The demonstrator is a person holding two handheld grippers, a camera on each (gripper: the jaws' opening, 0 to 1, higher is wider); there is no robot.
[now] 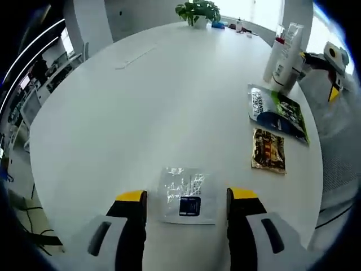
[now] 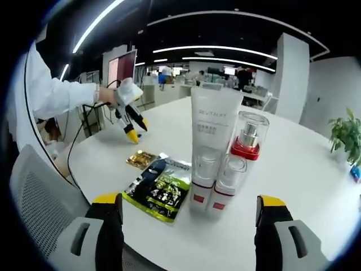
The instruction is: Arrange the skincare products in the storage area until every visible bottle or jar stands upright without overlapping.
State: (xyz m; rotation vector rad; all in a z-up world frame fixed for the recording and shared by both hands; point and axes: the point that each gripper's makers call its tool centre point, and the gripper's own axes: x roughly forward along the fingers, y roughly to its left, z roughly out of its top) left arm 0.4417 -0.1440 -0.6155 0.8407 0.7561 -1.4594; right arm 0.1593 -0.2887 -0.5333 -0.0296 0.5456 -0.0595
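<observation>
Two skincare containers stand upright and touching near the edge of the round white table: a tall white tube marked REVITALIFT, cap down, and beside it a pump bottle with a red collar and clear cap. In the left gripper view the same pair stands at the table's far right edge. Just beside the tube lies a flat dark green sachet, and past it a small golden-brown sachet, the two apart. A clear foil sachet with a dark label lies flat between the left gripper's spread jaws, which pinch nothing. The right gripper is also spread wide, its jaws either side of the upright pair without touching them. A potted plant sits at the table's far side. A person's white sleeve reaches toward the left gripper.
</observation>
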